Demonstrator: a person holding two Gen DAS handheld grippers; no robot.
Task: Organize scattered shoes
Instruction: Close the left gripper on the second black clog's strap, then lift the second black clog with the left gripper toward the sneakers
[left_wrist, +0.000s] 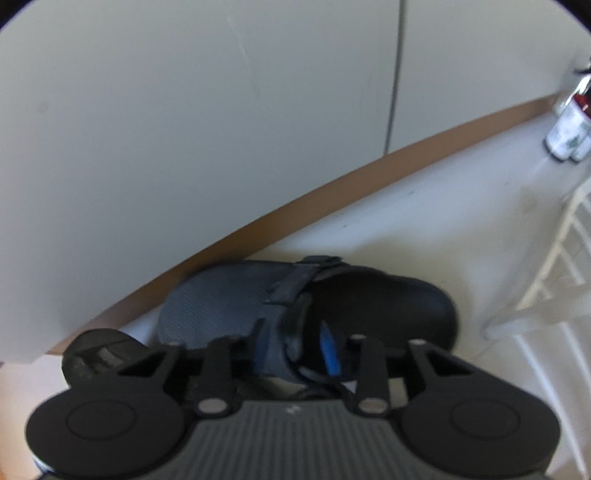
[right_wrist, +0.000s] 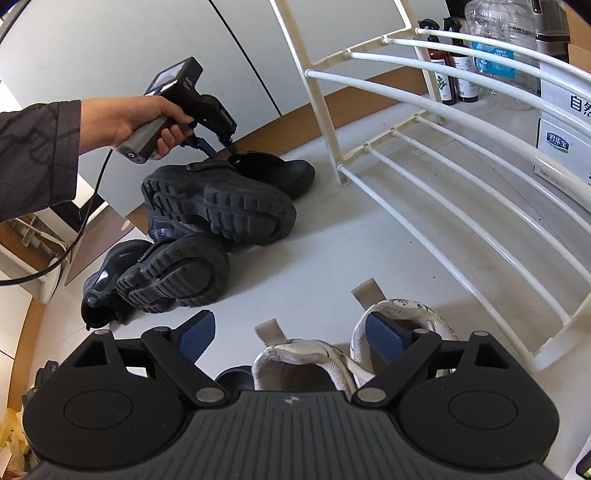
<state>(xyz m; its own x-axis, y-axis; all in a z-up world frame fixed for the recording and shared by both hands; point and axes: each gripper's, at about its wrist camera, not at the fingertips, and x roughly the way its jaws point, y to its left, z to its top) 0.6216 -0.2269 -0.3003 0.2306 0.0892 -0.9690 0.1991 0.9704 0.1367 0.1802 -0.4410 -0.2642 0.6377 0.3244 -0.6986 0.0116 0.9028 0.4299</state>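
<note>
Left gripper (right_wrist: 221, 147): fingers closing on black clog (left_wrist: 384, 306), seemingly gripping its rim.
Right gripper (right_wrist: 291, 336): fingers open above white sneakers (right_wrist: 317, 362).
Advice: seat grip before lifting.

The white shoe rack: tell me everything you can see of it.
The white shoe rack is an open frame of thin, round white bars running between cream side posts, with at least two tiers showing. It looks like painted metal or plastic. It stands upright on the pale floor, beside the black clog. No shoes sit on the visible bars; bottles stand behind it.
</note>
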